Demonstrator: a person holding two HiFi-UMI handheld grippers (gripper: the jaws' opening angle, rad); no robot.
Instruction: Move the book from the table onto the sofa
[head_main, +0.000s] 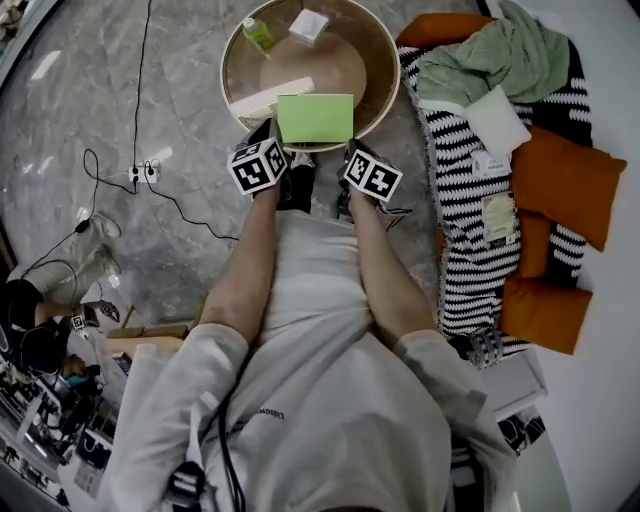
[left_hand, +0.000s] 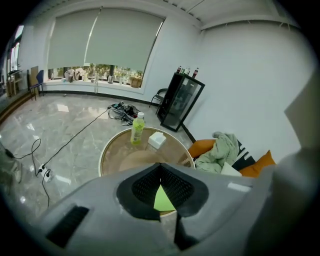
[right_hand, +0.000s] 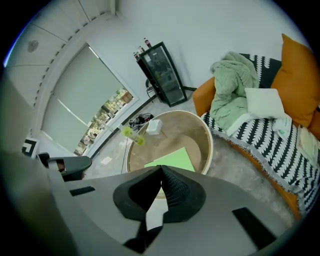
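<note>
A grey marble floor (head_main: 180, 90) runs under a round table (head_main: 385, 75) with a pale rim, and a sofa (head_main: 465, 230) with a black-and-white striped cover stands just to its right. On the sofa lie orange cushions (head_main: 565, 180), a crumpled green blanket (head_main: 500, 55) and a white pillow (head_main: 497, 120). The green book (head_main: 315, 118) lies flat on the table at the rim nearest the person. A yellow-green bottle (head_main: 258, 33) and a small white box (head_main: 308, 25) stand at the far side of the table, well apart from the book. The left gripper (head_main: 268, 130) points down at the book's near left corner and the right gripper (head_main: 352, 150) at its near right corner, so the book sits just ahead of the two. Whether either tip touches the book cannot be told. In the left gripper view the jaws of the left gripper (left_hand: 160, 167) are pressed together with nothing between them, and the book (left_hand: 162, 200) shows just beyond them. In the right gripper view the right gripper (right_hand: 161, 169) is likewise closed and empty, with the book (right_hand: 172, 160) just past its tips.
</note>
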